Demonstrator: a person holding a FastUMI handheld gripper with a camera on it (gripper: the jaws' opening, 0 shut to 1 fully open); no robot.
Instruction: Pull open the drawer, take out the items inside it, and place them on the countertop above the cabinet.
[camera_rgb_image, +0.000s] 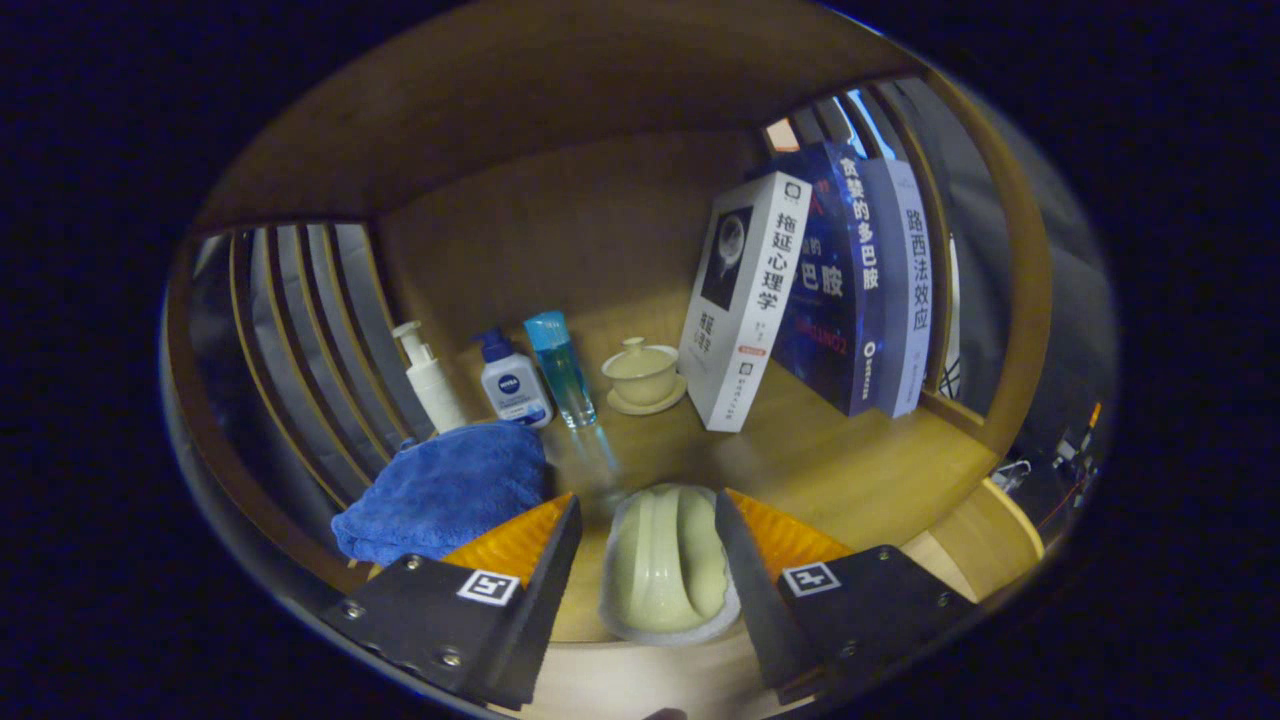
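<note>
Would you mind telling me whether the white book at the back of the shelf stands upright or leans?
It leans: the white book tilts right against the dark blue book. The gripper fingers are open around a pale green ceramic piece.

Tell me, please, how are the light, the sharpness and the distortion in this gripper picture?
Gripper view: dim, warm light, darkest under the top board; the fisheye bends the side slats into curves; the leaning books and the lidded tea bowl look sharp; the pale ceramic dish between the open gripper fingers looks slightly soft; a faint sheen lies ahead of the blue bottle.
</note>
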